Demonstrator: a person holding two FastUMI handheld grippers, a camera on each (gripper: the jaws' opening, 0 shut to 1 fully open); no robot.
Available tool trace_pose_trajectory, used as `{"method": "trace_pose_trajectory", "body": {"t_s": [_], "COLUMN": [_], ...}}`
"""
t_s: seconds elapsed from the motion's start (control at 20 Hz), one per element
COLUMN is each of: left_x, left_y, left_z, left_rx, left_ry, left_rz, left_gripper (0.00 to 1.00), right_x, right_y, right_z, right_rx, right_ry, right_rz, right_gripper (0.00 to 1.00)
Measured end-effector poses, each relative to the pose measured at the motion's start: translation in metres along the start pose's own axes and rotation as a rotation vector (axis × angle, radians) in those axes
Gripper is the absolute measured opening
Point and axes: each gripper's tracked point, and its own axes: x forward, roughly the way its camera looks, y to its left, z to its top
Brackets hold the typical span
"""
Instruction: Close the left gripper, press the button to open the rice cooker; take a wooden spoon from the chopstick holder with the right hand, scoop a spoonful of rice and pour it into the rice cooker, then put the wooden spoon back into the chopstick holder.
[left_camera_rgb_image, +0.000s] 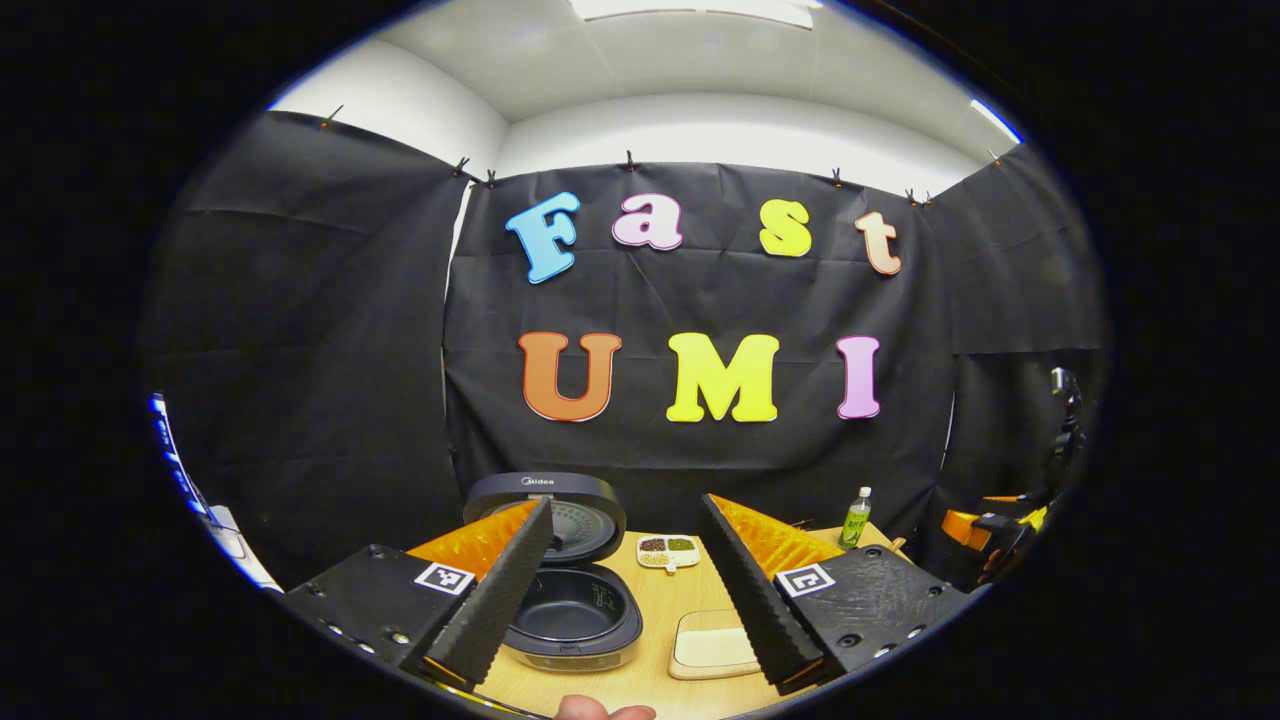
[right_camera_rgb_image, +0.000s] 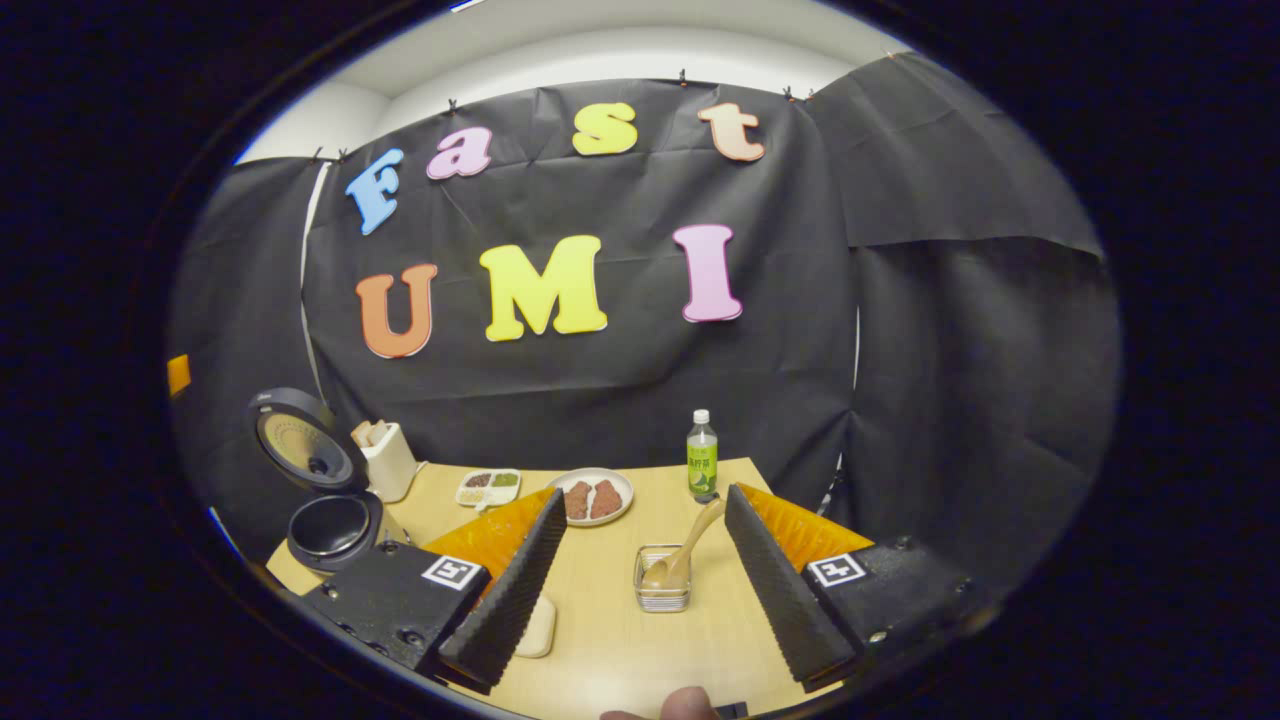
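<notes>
In the left gripper view, a fingertip of the holding hand (left_camera_rgb_image: 603, 711) shows at the bottom edge; above it the left gripper (left_camera_rgb_image: 640, 660) hangs over the wooden table (left_camera_rgb_image: 655, 600) with its fingers wide apart and nothing between them; just beyond the left finger sits the rice cooker (left_camera_rgb_image: 572, 610), its lid (left_camera_rgb_image: 553, 510) standing upright and the dark inner pot bare to the camera; between the fingers lies a pale flat block (left_camera_rgb_image: 712, 643); farther back rests a small divided dish (left_camera_rgb_image: 668, 549) of grains, and to the far right a green bottle (left_camera_rgb_image: 855, 518) stands near the table's back edge; at the right rim the other gripper shows dimly, too small to judge.

In the right gripper view, a fingertip (right_camera_rgb_image: 680, 705) again shows at the bottom; the right gripper (right_camera_rgb_image: 640, 650) is spread open and empty above the table; between its fingers stands the small wire holder (right_camera_rgb_image: 662, 580) with the wooden spoon (right_camera_rgb_image: 690, 550) in it, bowl down and handle leaning up to the right; behind the left finger a plate (right_camera_rgb_image: 595, 497) carries two brownish pieces; the divided dish lies left of it; a white box (right_camera_rgb_image: 388, 460) stands beside the open rice cooker at the far left; the green bottle stands at the back.
</notes>
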Motion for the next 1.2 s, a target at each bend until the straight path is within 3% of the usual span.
{"method": "trace_pose_trajectory", "body": {"t_s": [0.05, 0.1, 0.7, 0.95, 1.2], "left_x": [-0.001, -0.002, 0.013, 0.019, 0.024], "left_y": [0.001, -0.001, -0.038, -0.036, -0.029], "left_z": [-0.001, -0.003, -0.022, -0.046, -0.057], "left_rx": [0.003, 0.009, 0.044, 0.037, 0.027], "left_ry": [0.001, 0.007, 0.038, 0.108, 0.148], "left_rz": [0.012, 0.018, 0.074, 0.113, 0.148], "left_gripper": [0.94, 0.95, 0.95, 0.94, 0.94], "right_x": [0.013, 0.026, 0.192, 0.234, 0.257], "right_y": [-0.007, -0.012, -0.067, -0.070, -0.061], "right_z": [-0.009, -0.017, -0.132, -0.164, -0.170], "right_rx": [-0.006, -0.003, 0.148, 0.201, 0.230], "right_ry": [0.019, 0.037, 0.286, 0.373, 0.395], "right_rz": [-0.001, 0.002, 0.030, 0.054, 0.085], "right_gripper": [1.00, 1.00, 0.97, 0.99, 0.69]}}
